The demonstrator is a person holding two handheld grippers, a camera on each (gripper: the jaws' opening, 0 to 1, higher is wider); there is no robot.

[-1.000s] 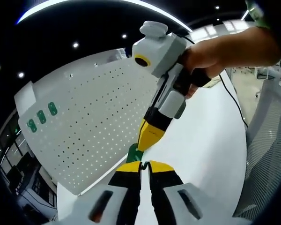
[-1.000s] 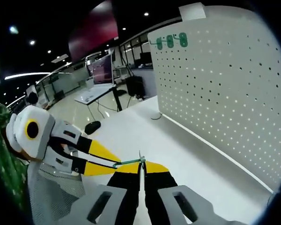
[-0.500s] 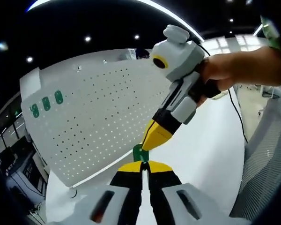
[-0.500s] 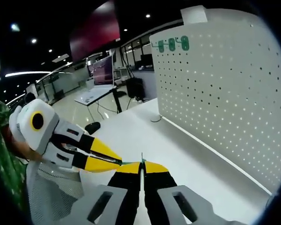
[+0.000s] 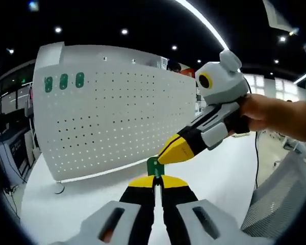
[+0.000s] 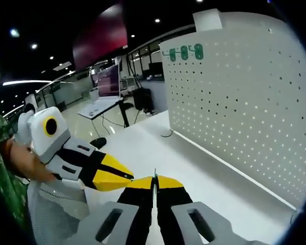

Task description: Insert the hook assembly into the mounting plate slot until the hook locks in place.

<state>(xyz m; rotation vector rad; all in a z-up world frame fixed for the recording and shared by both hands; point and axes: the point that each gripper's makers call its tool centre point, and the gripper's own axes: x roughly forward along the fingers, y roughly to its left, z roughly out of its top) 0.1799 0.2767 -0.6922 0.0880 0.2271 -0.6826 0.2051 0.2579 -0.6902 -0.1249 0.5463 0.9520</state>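
I see the desk (image 5: 81, 204) carrying the upright pegboard (image 5: 117, 122) far ahead. My left tongs (image 5: 154, 179) and right tongs (image 6: 154, 179) meet tip to tip, both pinching the small green hook (image 5: 154, 166), probably light, stiff plastic; I'd hold its flat tab.

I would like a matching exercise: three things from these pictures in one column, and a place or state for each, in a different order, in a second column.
Things:
1. green piece
2. pegboard
3. three green hooks

Places or states:
A. standing upright on the white table
B. mounted near the pegboard's top corner
C. pinched between the left gripper and the right gripper

Pairs: 1-C, 2-A, 3-B
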